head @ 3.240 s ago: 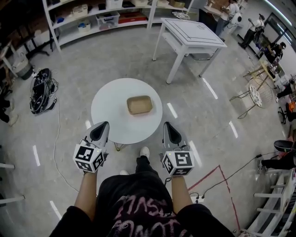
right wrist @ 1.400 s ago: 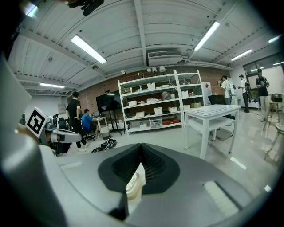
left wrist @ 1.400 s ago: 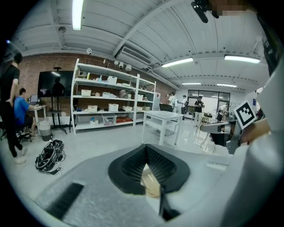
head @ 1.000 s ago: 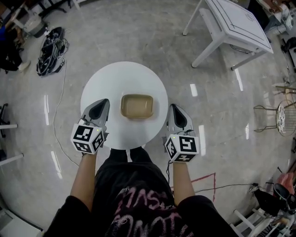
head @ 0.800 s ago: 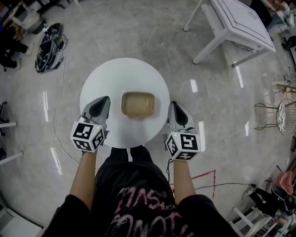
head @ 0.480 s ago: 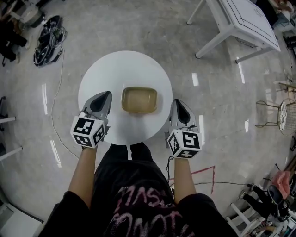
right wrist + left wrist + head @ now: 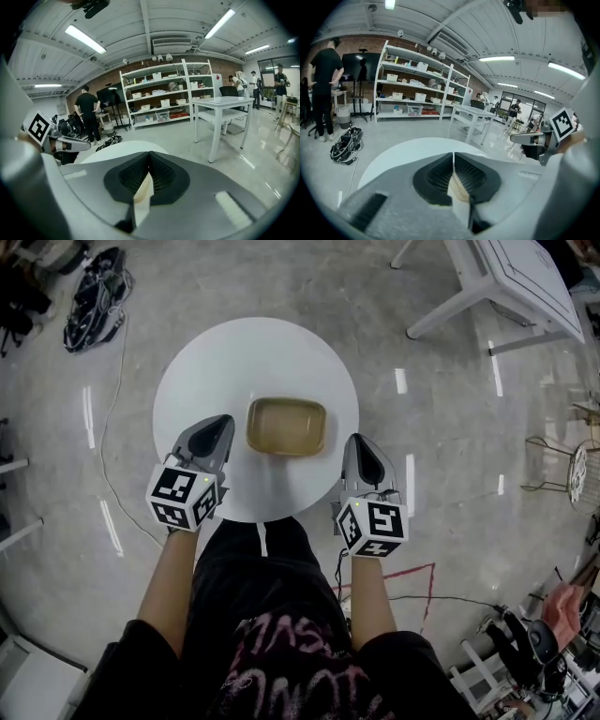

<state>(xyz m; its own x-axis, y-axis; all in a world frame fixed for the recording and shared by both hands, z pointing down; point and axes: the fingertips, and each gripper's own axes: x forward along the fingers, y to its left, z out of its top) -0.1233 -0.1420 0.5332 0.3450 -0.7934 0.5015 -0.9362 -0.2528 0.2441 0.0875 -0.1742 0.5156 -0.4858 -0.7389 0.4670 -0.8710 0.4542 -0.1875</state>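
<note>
A dark bundle of cables [image 7: 94, 298] is being shown lying on the floor [image 7: 56, 427] at the far left, well apart from the round white tabletop [image 7: 253, 352]. The left tool [image 7: 218, 426] is being held by a hand over the near left part of that tabletop, just beside the tray's left end. In the left gripper view its jaws are being kept pressed together at the tips, with nothing being pinched between them. The tan tray [image 7: 287, 426] is being carried by the tabletop, near its middle and a little toward the person, between the two tools and touched by neither. The right tool [image 7: 360, 448] is being held at the tabletop's near right edge, just beside the tray's right end. In the right gripper view its jaws are likewise being kept pressed together, and nothing is being gripped. A white rectangular table [image 7: 525, 282] is being shown at the upper right, well apart from the rest.
</note>
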